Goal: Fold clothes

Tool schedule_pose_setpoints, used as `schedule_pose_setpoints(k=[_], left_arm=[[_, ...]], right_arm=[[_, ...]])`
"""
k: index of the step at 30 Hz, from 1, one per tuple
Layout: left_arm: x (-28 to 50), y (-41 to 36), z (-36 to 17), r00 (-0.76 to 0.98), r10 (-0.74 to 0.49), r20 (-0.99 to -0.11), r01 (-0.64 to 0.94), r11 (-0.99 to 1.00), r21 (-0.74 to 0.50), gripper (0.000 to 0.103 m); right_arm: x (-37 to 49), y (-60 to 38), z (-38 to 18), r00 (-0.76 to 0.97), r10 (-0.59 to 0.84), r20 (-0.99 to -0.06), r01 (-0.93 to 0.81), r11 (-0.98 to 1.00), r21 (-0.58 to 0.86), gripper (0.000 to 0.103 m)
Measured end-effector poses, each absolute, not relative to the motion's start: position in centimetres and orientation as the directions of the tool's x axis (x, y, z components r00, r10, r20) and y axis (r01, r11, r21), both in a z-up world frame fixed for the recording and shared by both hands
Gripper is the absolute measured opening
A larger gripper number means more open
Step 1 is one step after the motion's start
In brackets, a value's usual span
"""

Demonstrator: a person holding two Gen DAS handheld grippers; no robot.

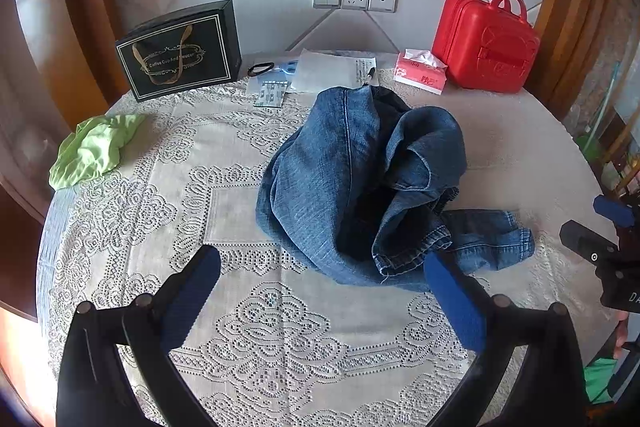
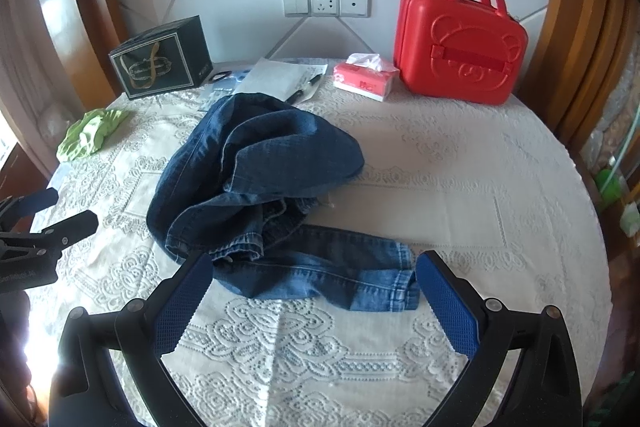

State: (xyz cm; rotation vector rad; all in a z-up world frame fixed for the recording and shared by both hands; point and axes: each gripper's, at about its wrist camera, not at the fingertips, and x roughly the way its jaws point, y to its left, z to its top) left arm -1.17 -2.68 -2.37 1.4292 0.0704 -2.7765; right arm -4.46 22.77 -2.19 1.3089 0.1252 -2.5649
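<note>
Right wrist view: right claw [image 2: 312, 277] and left claw [image 1: 320, 269] gape wide, empty, before crumpled jeans [image 2: 256, 167].

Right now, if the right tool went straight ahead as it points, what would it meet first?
Most likely the jeans: the open right tool points at the trouser leg lying just ahead, though depth is hard to judge.

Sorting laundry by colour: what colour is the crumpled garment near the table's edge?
Light green garment, clearest in the left wrist view.
</note>
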Motion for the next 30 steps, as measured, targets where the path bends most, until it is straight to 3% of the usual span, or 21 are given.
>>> schedule_pose_setpoints(k=[8,18,20,22,27,28,29,30], left_arm=[[-3.6,-3.8,-4.2,-0.563,0.011,-0.826,0.043,-0.998,-0.043,0.103],[-9.9,-5.9,-10.8,-0.522,-0.016,-0.853,0.052,-0.999,-0.013,0.102],[-10.9,-5.5,-12.5,-0.496,-0.004,-0.869,0.03,-0.999,-0.012,0.08],[-11.7,-5.3,-13.9,-0.464,0.012,-0.886,0.012,-1.0,-0.02,0.067],[-12.5,-4.7,-15.4,-0.429,0.028,-0.903,-0.015,-1.0,-0.024,0.055],[-12.7,-4.6,-15.7,-0.422,0.031,-0.906,-0.021,-0.999,-0.025,0.048],[-12.7,-4.5,-15.7,-0.418,0.032,-0.908,-0.026,-0.999,-0.023,0.042],[-12.6,-4.4,-15.4,-0.419,0.029,-0.908,-0.031,-0.999,-0.018,0.039]], right_arm=[[-6.5,23.1,-4.1,-0.521,-0.18,-0.834,0.252,-0.966,0.051,0.103],[-11.3,20.7,-9.7,-0.384,-0.237,-0.892,0.288,-0.949,0.129,0.103],[-12.1,19.6,-10.8,-0.349,-0.262,-0.9,0.304,-0.94,0.156,0.103],[-12.7,18.3,-11.9,-0.312,-0.291,-0.904,0.327,-0.927,0.185,0.102],[-14.3,15.1,-15.4,-0.235,-0.291,-0.927,0.346,-0.917,0.199,0.101],[-14.6,14.7,-16.1,-0.216,-0.287,-0.933,0.348,-0.916,0.201,0.099],[-14.7,14.4,-16.7,-0.197,-0.292,-0.936,0.356,-0.911,0.209,0.079],[-14.7,14.1,-17.3,-0.178,-0.305,-0.936,0.372,-0.901,0.223,0.044]])
